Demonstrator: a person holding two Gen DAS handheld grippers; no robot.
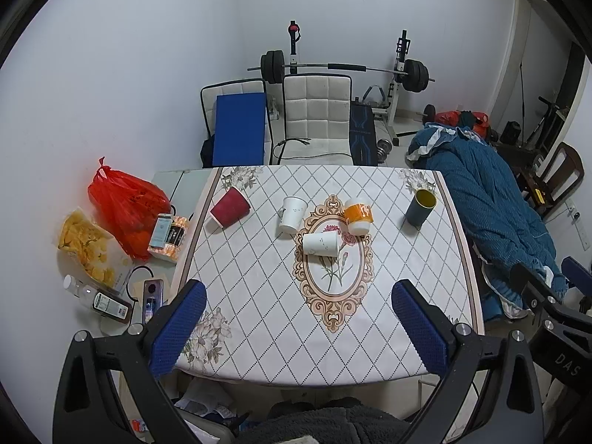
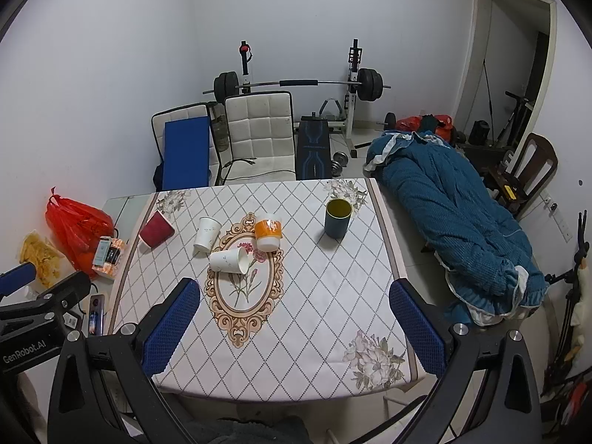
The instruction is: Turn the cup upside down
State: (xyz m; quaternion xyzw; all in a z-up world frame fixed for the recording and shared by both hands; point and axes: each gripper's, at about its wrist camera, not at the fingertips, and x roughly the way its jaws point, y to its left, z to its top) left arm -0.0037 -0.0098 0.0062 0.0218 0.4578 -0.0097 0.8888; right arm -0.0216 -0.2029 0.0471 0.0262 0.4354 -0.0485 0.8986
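We are looking at five cups on the table, and the task does not say which one is meant. The dark blue cup is standing upright with its mouth up, alone toward two o'clock near the far right corner. The orange-and-white cup is sitting mouth down at the top of the printed oval. Touching or just beside it at seven o'clock, a white paper cup is lying on its side, mouth toward three o'clock. Another white paper cup is standing mouth down at its eleven o'clock, and we cannot tell whether the two are touching. The red cup is resting at nine o'clock of the group, near the left edge; whether it is tipped over or standing inverted is hard to make out through the fisheye bend.

We are holding the left gripper and the right gripper with jaws spread wide, pinching nothing, both over the near edge and well apart from every cup.

Beyond the cloth at nine o'clock, a red plastic bag, a bag of chips, a small box and a phone are crowding the bare strip. At twelve o'clock, two white chairs are partly hiding a barbell rack. A blue quilt is lying at three o'clock.
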